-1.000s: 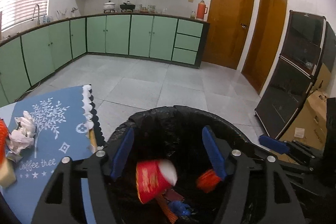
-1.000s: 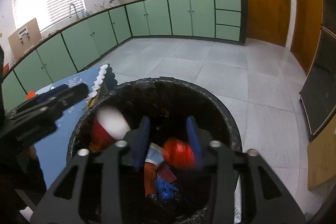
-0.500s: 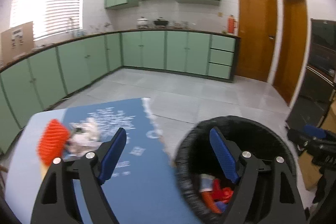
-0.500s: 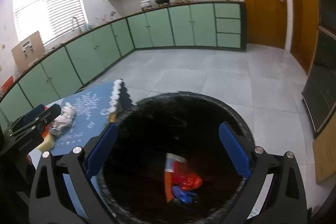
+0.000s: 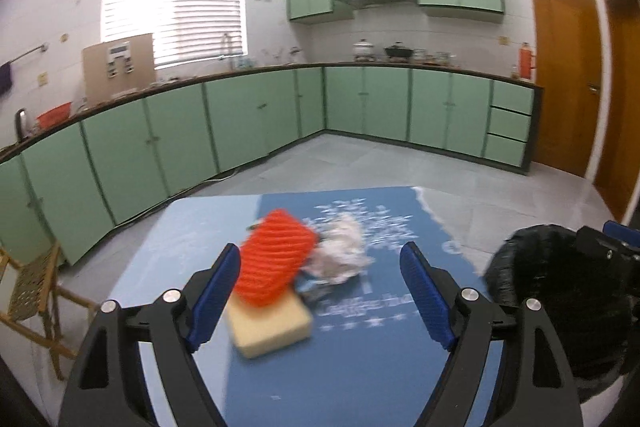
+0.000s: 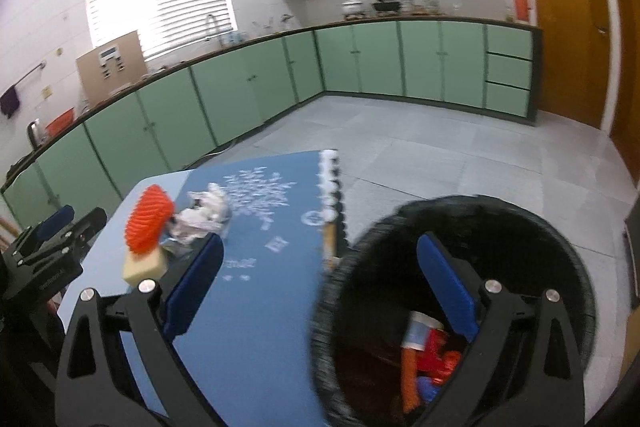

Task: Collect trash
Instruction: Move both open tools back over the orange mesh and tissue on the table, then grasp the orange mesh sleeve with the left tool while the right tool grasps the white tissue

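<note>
On the blue-clothed table [image 5: 360,355] lie an orange ribbed piece [image 5: 276,263] resting on a pale yellow sponge block [image 5: 272,327], with crumpled white paper [image 5: 344,251] beside them. My left gripper [image 5: 320,293] hovers just short of them, open and empty. The black-lined bin [image 6: 440,205] stands right of the table with red, orange and blue trash [image 6: 428,347] inside. My right gripper [image 6: 322,287] is open and empty, straddling the bin's left rim. In the right wrist view the orange piece [image 6: 148,219], the paper [image 6: 204,215] and the left gripper [image 6: 48,235] show at the left.
A wooden chair [image 5: 32,291] stands left of the table. Green cabinets [image 5: 360,107] line the far walls, with brown doors [image 5: 564,75] at the right. Grey tiled floor [image 6: 440,147] lies beyond the table and bin. The bin [image 5: 552,291] sits close to the table's right edge.
Both grippers swung left from over the bin toward the table. The red cup and the red scrap they let go now lie in the bin, and both jaws opened wider.
</note>
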The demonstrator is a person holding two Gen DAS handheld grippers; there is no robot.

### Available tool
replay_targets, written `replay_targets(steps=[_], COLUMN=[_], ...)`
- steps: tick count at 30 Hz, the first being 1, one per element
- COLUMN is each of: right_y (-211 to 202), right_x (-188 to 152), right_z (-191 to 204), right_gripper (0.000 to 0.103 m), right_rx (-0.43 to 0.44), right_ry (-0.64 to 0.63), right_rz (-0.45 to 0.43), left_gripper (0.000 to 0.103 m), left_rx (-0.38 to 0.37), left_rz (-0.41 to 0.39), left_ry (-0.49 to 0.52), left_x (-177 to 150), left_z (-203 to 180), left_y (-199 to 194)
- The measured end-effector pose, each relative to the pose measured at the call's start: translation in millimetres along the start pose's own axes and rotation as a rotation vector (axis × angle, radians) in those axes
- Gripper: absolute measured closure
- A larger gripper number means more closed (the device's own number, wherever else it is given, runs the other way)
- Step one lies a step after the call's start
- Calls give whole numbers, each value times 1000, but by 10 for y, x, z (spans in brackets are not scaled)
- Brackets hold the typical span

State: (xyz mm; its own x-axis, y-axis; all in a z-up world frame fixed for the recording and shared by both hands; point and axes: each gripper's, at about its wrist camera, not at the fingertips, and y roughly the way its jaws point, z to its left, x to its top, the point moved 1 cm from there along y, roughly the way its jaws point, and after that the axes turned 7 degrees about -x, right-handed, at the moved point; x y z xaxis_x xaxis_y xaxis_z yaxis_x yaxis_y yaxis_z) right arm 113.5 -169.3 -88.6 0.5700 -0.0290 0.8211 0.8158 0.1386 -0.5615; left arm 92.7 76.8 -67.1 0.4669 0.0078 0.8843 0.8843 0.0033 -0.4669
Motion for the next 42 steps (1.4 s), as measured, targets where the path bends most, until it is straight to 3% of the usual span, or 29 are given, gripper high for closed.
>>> replay_targets(steps=[7,13,30,35,37,40,42], right_y=[329,690,1422,1509,1533,1563,1581], right_x=[53,34,24,3,-7,-9,-13], right_z=[551,862,902,937,978,1064,1136], right_gripper=[8,8,9,9,10,19,22], right_rx=[47,71,45,56,68,89,110], right_ry=[-55,-76,-61,-73,-82,-108,-122], right_rz=[-3,23,98,111,115,121,127], left_gripper=[23,23,23,41,56,73,77], left_rx=[69,77,43,35,31,29,35], left_rz=[28,72,144,165,159,149,140], left_ry=[-32,-49,-29,-25,-26,-46,-62], left_x=[-146,-275,-392,-422,-419,-414,-396], left_z=[466,669,578,599,626,699,746], left_y=[125,412,1174,1303,1298,1253,1218])
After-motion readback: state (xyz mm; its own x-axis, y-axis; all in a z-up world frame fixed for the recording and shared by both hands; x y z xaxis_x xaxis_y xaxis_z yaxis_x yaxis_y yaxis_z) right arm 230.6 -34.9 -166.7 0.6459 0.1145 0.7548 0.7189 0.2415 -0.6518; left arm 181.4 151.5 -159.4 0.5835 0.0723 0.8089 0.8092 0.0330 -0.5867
